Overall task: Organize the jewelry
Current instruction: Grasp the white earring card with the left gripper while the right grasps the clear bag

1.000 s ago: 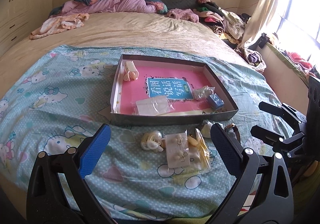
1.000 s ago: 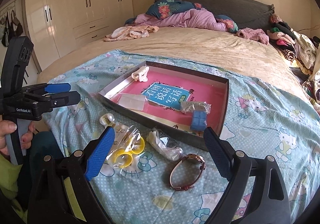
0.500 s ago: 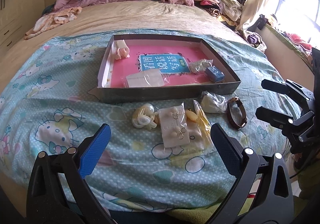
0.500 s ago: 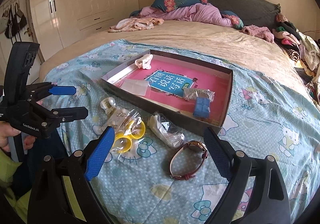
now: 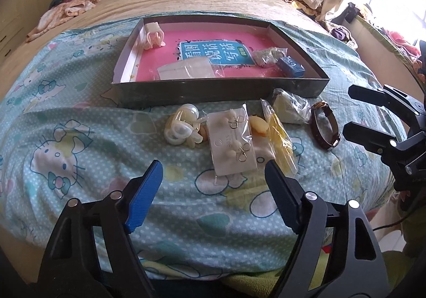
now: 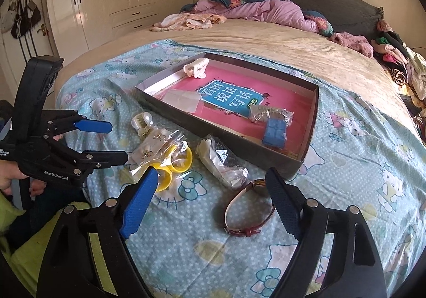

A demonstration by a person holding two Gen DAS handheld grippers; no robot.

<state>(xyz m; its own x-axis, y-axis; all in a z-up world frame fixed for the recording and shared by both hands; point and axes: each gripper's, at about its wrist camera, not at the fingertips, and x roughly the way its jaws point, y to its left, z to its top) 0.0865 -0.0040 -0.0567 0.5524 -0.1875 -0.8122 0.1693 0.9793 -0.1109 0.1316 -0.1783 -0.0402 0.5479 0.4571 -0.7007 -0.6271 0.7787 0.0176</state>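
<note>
Left wrist view: left gripper [image 5: 213, 178] hangs above the bed sheet [image 5: 80, 111], fingers [image 5: 145, 193] parted but closing, nothing between them yet. Straight ahead lies the earring card [image 5: 231, 142] in its clear bag, flat on the sheet. Just left of it, touching, a pale hair clip [image 5: 181, 127]; just right, a bag with yellow rings [image 5: 279, 135]. Further right a clear pouch [image 5: 290, 107] and the watch [image 5: 326, 125]. The box [image 5: 221, 90] with pink lining sits behind the pile and already holds a white clip, a flat bag, a bagged chain and a blue block. Judgement: the card is the likely target. It's flat and slippery, so come in low, pinch the near edge of the bag, not the card face. Keep clear of the yellow bag, which overlaps its right edge, or both will lift.

Right wrist view: right gripper [image 6: 207, 191] is over the watch [image 6: 249, 207], fingers [image 6: 138, 199] parted and closing, empty. The right finger tip stands right at the watch face; contact can't be told. The strap loop stands partly up off the sheet. Judgement: close across the strap, not the face, then lift straight up. The pouch [image 6: 223, 162] sits just beside the watch, so avoid dragging sideways. The box wall [image 6: 290, 167] is near; clear the rim before setting down inside. The left gripper [image 6: 106, 141] is seen at left above the earring card, well apart from this one, so both picks can run without a clash.
</note>
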